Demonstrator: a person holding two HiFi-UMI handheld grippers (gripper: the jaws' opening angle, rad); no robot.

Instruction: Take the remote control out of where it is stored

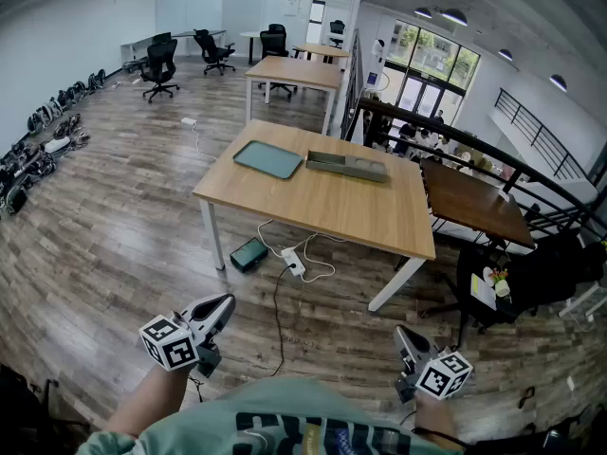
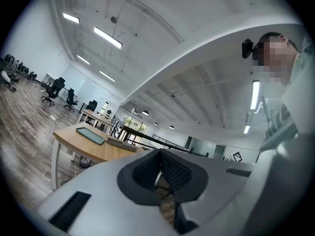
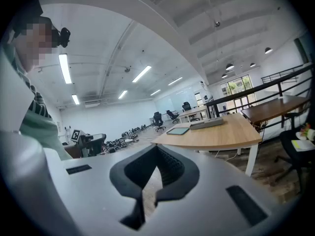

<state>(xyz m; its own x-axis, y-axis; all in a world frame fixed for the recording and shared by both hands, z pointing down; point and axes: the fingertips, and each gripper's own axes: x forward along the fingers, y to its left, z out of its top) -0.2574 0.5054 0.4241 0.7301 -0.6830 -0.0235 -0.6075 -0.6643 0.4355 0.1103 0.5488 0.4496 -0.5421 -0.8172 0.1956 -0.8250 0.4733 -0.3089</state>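
No remote control shows in any view. A wooden table [image 1: 360, 211] stands a few steps ahead of me. On it lie a flat grey-green tray [image 1: 269, 158] and a long, low grey-green box [image 1: 347, 166]. My left gripper [image 1: 223, 306] is held low near my body, far from the table, its jaws shut on nothing. My right gripper [image 1: 406, 335] is held the same way at the right, jaws together and empty. In the left gripper view the gripper [image 2: 160, 154] points towards the table [image 2: 83, 144]; in the right gripper view the gripper [image 3: 157, 149] has the table [image 3: 221, 132] at its right.
Under the table lie a white power strip with cables [image 1: 292, 262] and a dark box [image 1: 248, 254]. A darker table [image 1: 474, 202] and a black railing [image 1: 531, 131] stand at the right. More tables and office chairs [image 1: 159, 69] fill the back; gear lines the left wall.
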